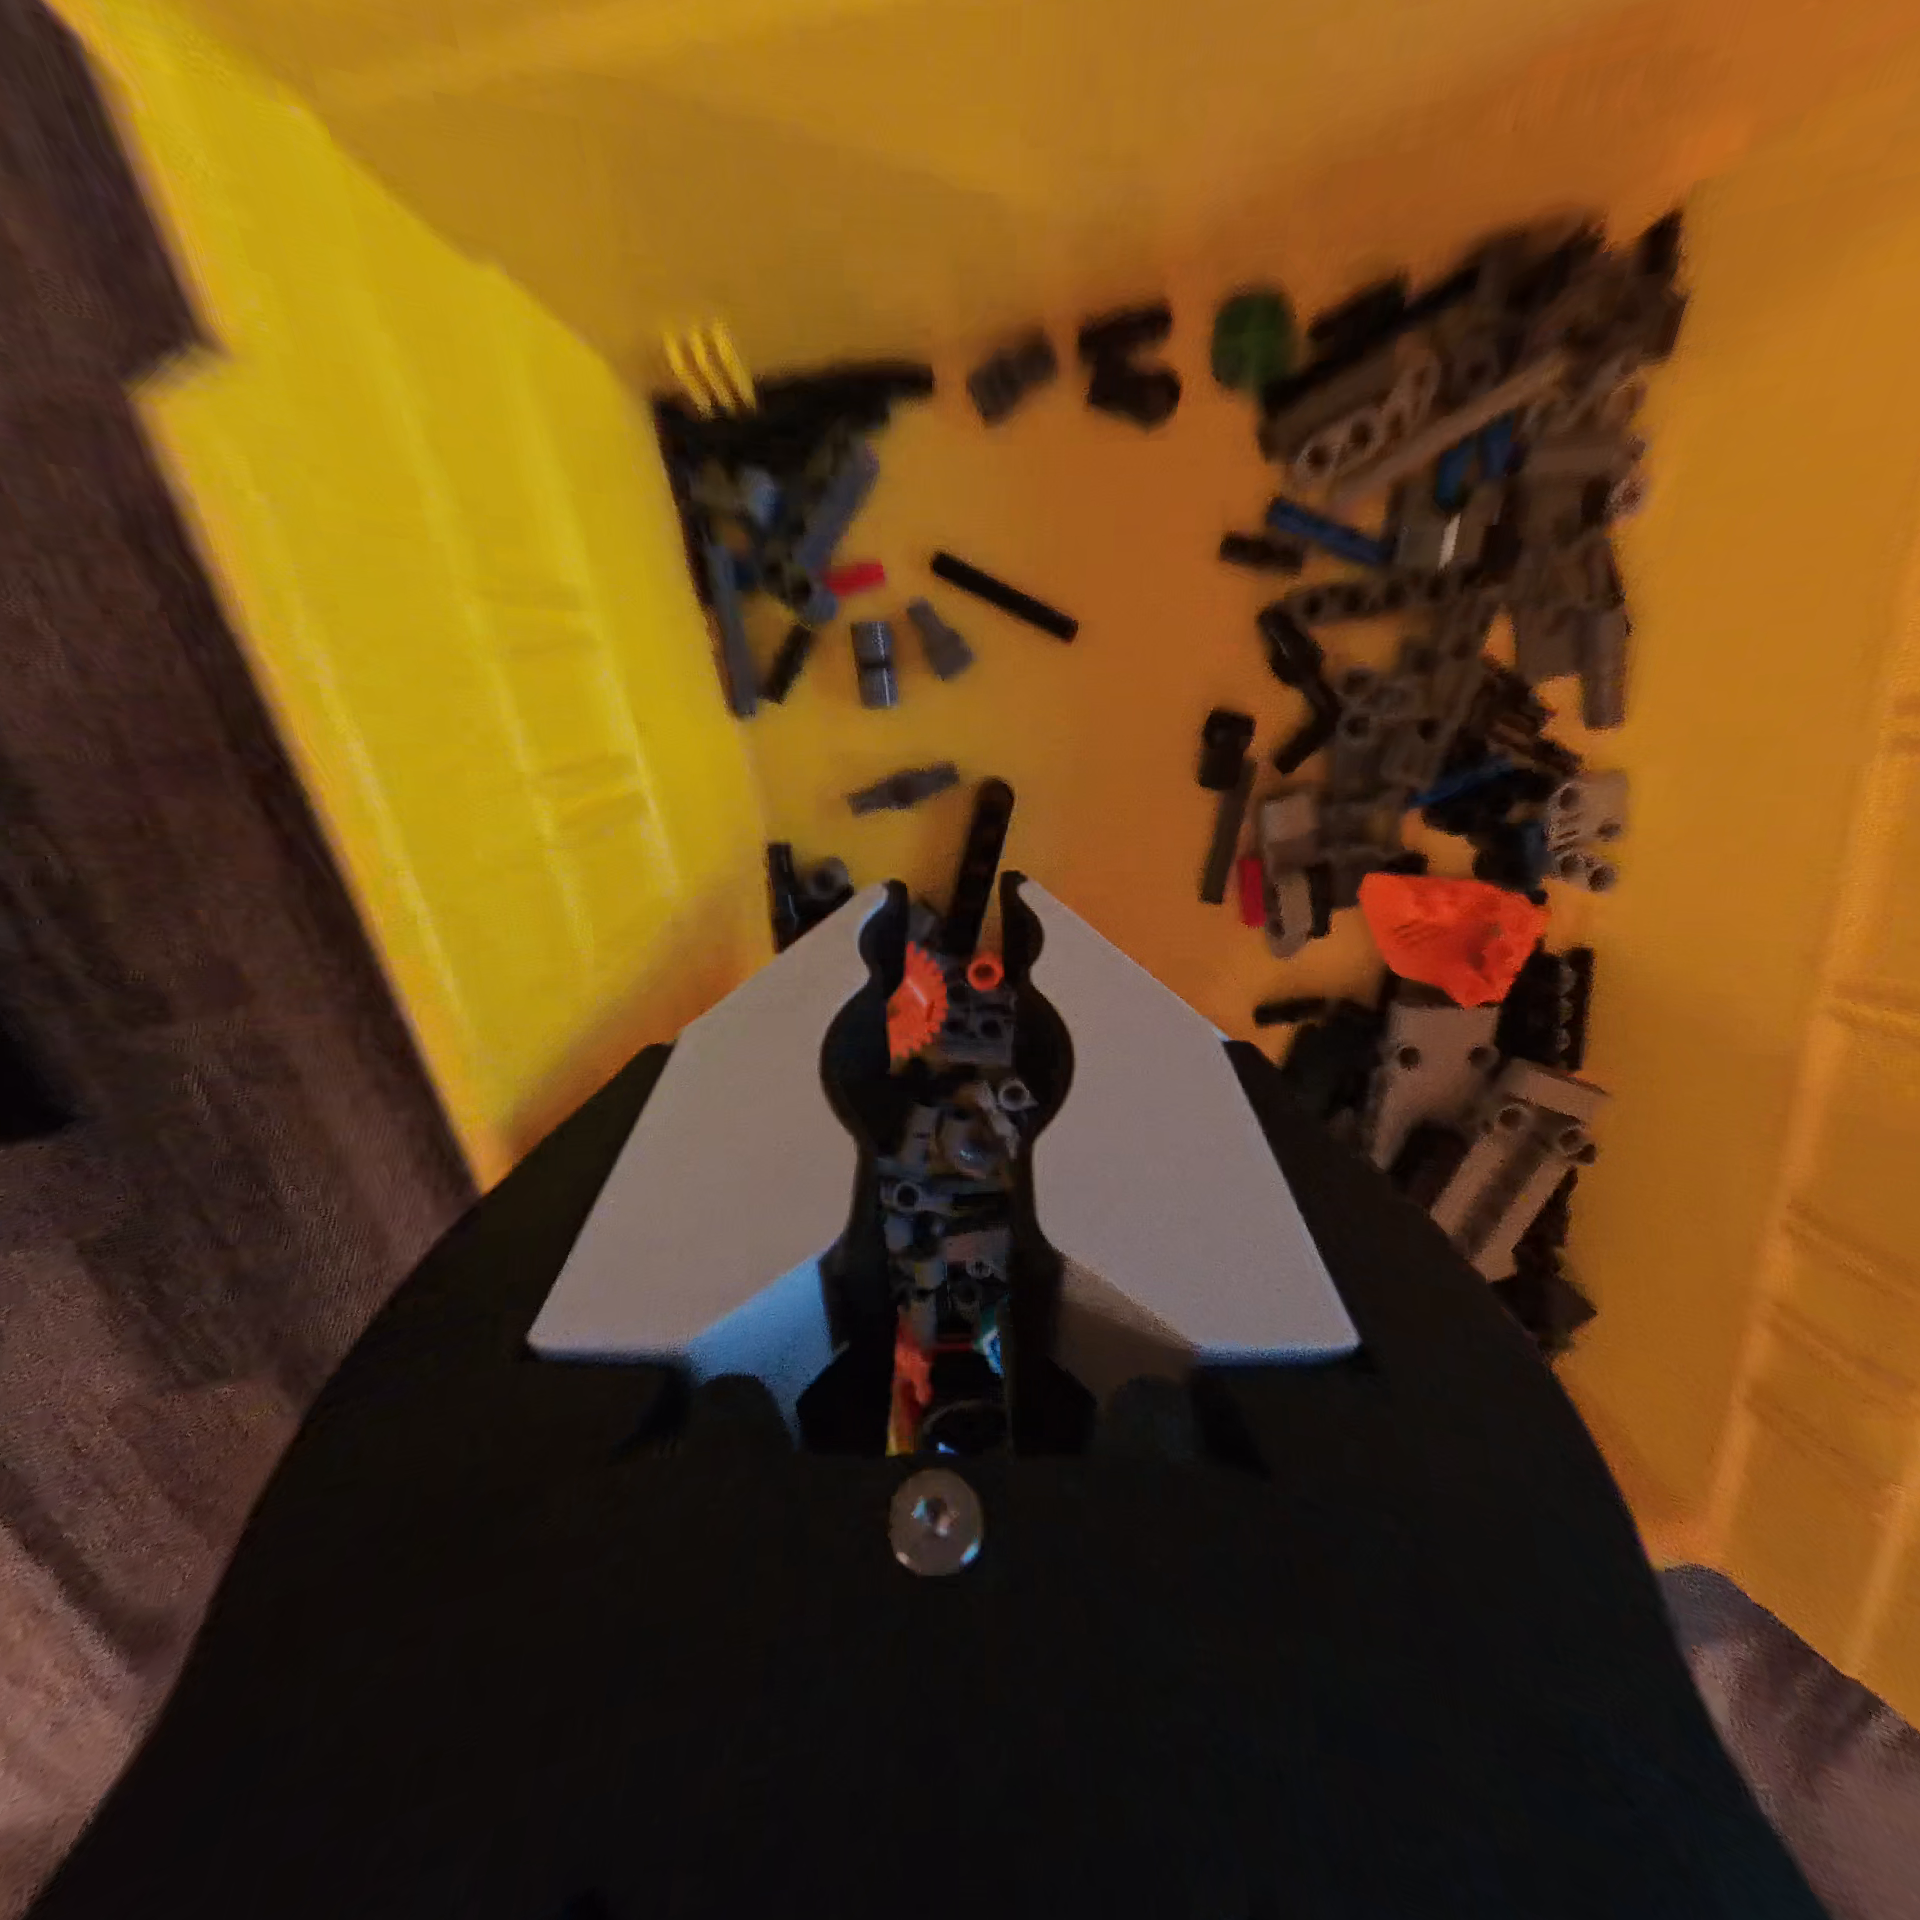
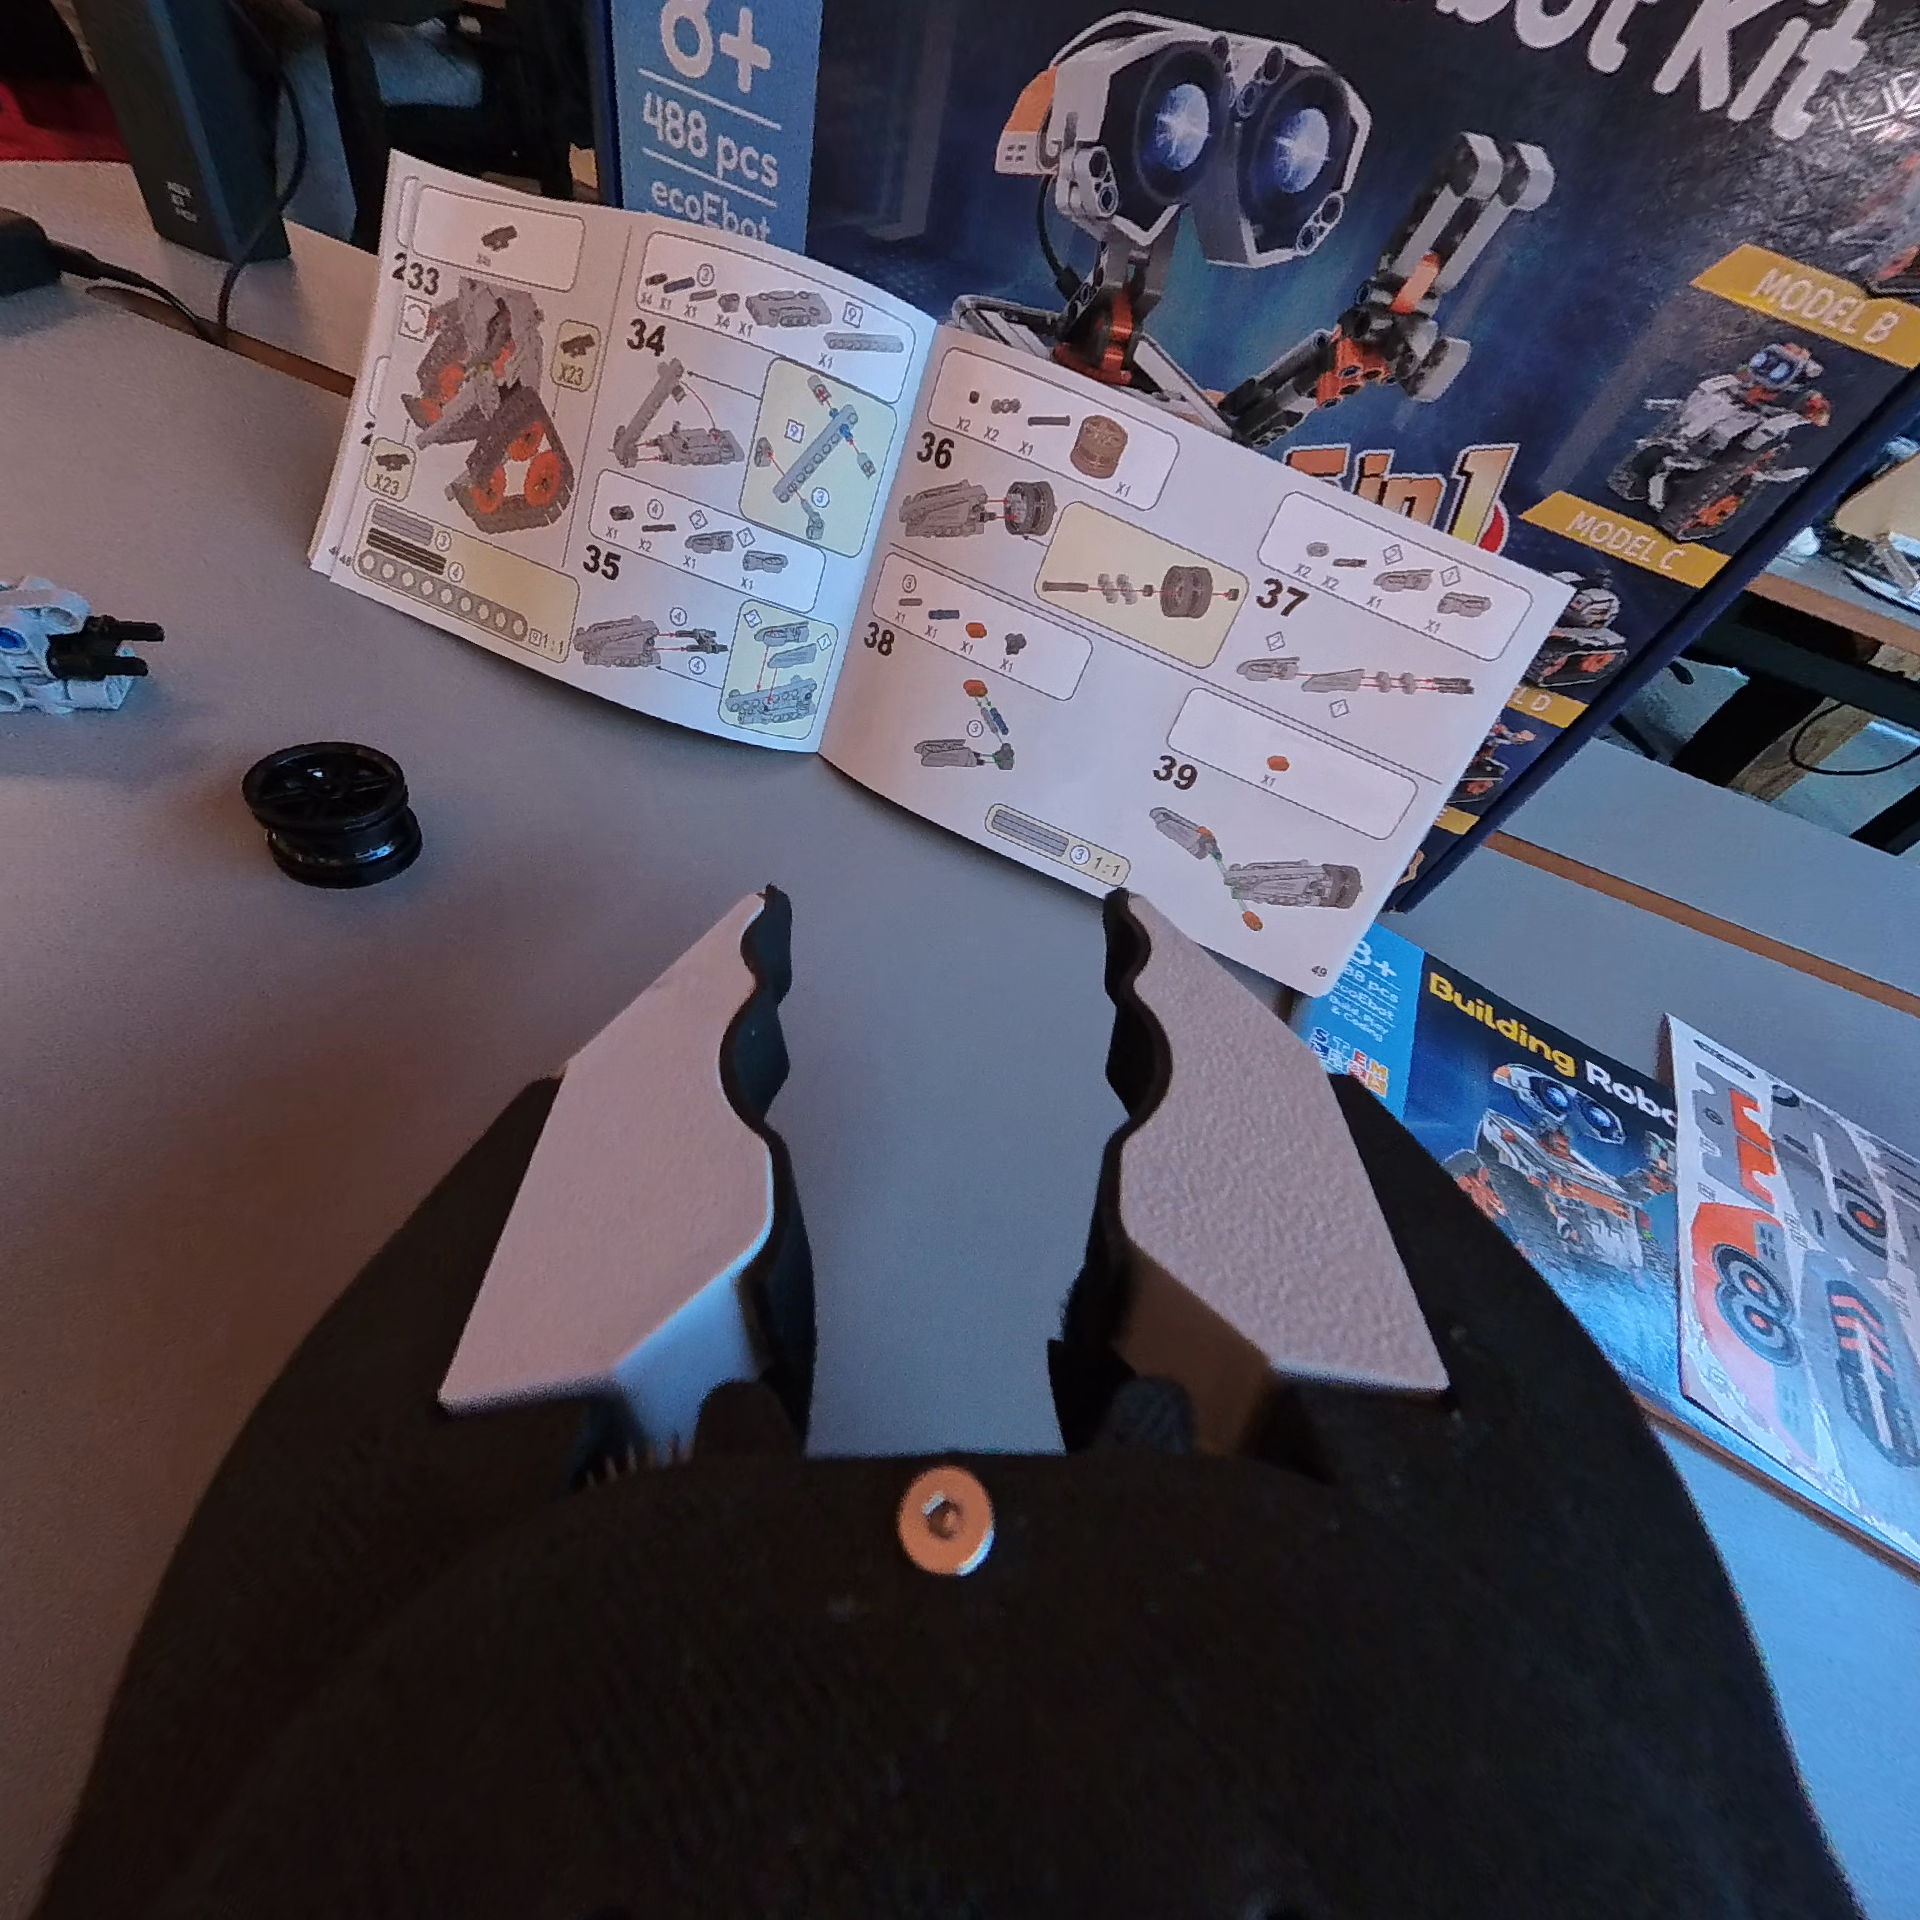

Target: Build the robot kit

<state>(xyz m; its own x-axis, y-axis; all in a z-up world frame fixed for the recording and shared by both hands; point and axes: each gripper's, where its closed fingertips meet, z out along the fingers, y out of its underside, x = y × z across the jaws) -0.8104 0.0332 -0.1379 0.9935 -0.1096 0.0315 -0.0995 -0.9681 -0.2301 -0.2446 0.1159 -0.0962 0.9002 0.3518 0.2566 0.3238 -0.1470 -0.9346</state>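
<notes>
My left gripper [image 1: 954,894] hangs over a yellow bin [image 1: 1039,208] with loose building parts on its floor. Its jaws are nearly closed on a thin black beam [image 1: 979,852] that sticks out past the fingertips. An orange gear [image 1: 914,1003] and small grey parts show in the gap behind the tips. My right gripper [image 2: 940,909] is open and empty above a grey table [image 2: 520,935]. A black wheel [image 2: 332,816] lies on the table to its left. An open instruction booklet [image 2: 883,540] stands just beyond it.
In the bin, a dense pile of grey and black parts [image 1: 1455,623] with an orange piece [image 1: 1455,935] lies right, a smaller pile [image 1: 779,540] left. A kit box [image 2: 1351,208], a white-and-black assembly [image 2: 62,649], a leaflet [image 2: 1507,1143] and a sticker sheet [image 2: 1808,1247] are near my right gripper. The left gripper's tips are roughly 55 centimeters from the right gripper's. From the right gripper's tips to the black wheel [image 2: 332,816] is close to 12 centimeters.
</notes>
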